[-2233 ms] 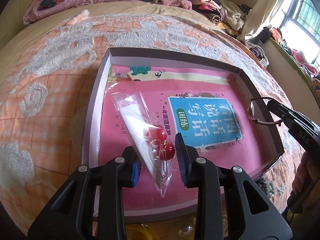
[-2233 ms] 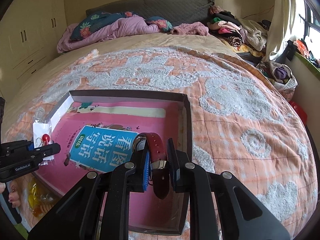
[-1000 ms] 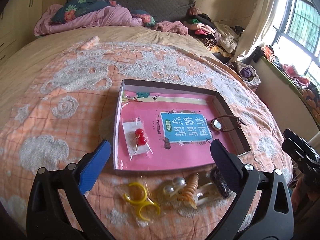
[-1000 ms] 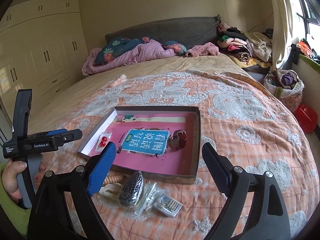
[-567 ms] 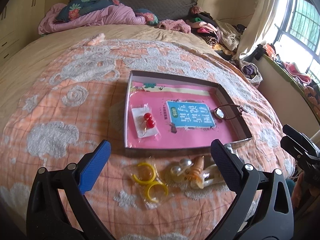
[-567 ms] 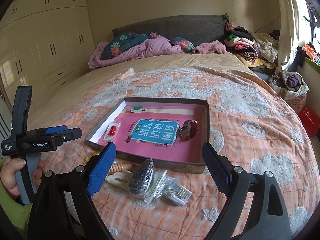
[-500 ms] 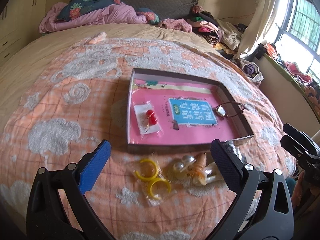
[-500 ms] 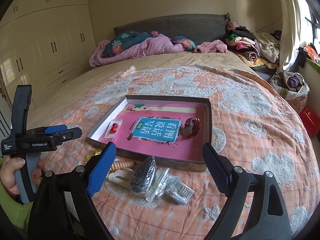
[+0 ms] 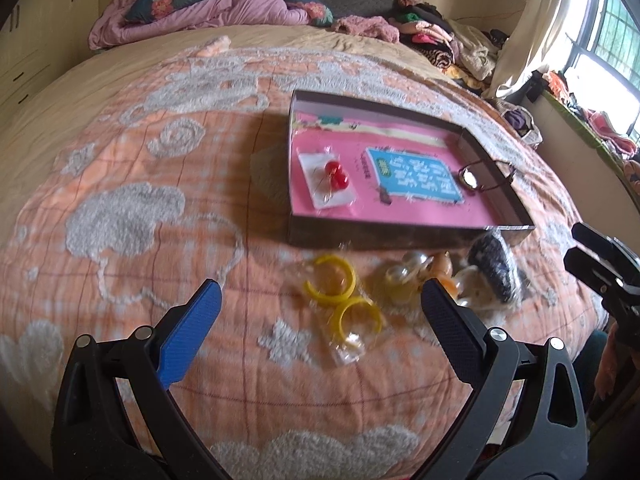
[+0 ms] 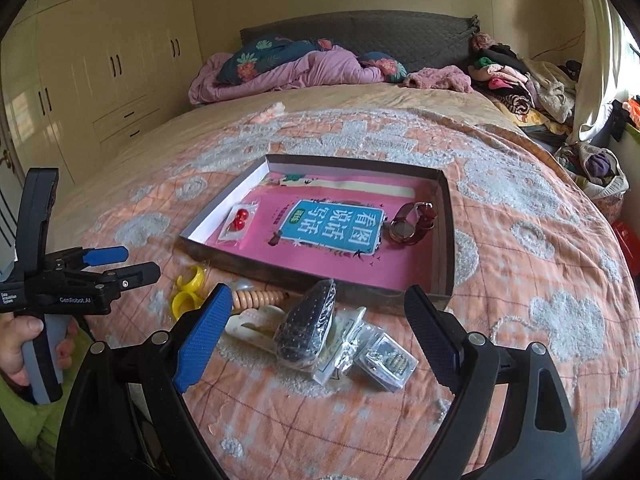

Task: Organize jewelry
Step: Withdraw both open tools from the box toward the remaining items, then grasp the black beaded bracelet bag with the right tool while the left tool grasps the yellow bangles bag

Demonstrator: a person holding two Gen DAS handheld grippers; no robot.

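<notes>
Jewelry sits in two groups on the orange bedspread (image 10: 520,240): some pieces already lie in the shallow cardboard box (image 10: 448,240), and the rest lie loose along its near wall. Inside the box, on the pink book (image 10: 332,226) that lines its floor, a small clear bag with red bead earrings (image 9: 335,174) rests at the left end, and a wristwatch (image 10: 410,226) with a dark red strap lies at the right end beside the wall. Just outside the near wall, from left to right, there are two yellow open rings (image 9: 344,298) in a clear bag, a pearl piece (image 9: 404,276) touching an orange spiral clip (image 10: 258,298), a cream hair claw (image 10: 256,318), a dark sparkly clip in plastic wrap (image 10: 308,326), and a small packet of metallic beads (image 10: 386,358). The left gripper (image 9: 320,300) hangs above the yellow rings with its tongs spread wide and nothing between them. The right gripper (image 10: 318,316) hovers over the wrapped dark clip, likewise wide and empty. At the far end of the bed there is a purple quilt (image 10: 288,70), and piled clothes (image 10: 516,80) lie to the far right.
</notes>
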